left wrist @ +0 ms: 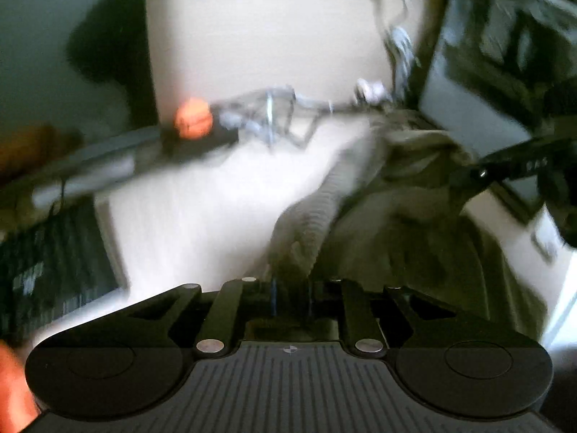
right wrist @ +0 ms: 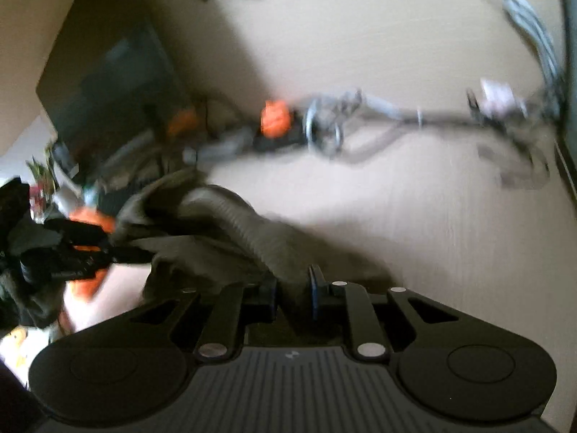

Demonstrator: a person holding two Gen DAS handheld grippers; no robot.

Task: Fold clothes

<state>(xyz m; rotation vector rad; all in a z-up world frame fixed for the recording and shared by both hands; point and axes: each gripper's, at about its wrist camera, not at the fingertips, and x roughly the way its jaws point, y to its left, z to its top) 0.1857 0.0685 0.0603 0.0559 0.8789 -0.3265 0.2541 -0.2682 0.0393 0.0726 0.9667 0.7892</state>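
Left gripper pinches the garment's ribbed hem; right gripper is clamped on the same cloth. Garment hangs bunched between them, over the desk. Beyond the fingers: cables. Both blurred.

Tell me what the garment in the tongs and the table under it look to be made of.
Garment: soft knit fabric, olive-grey, matte; a ribbed band and limp folds suggest it. Table: pale wood or wood-look laminate, smooth with a slight sheen; faint grain lines show, though blur leaves it open.
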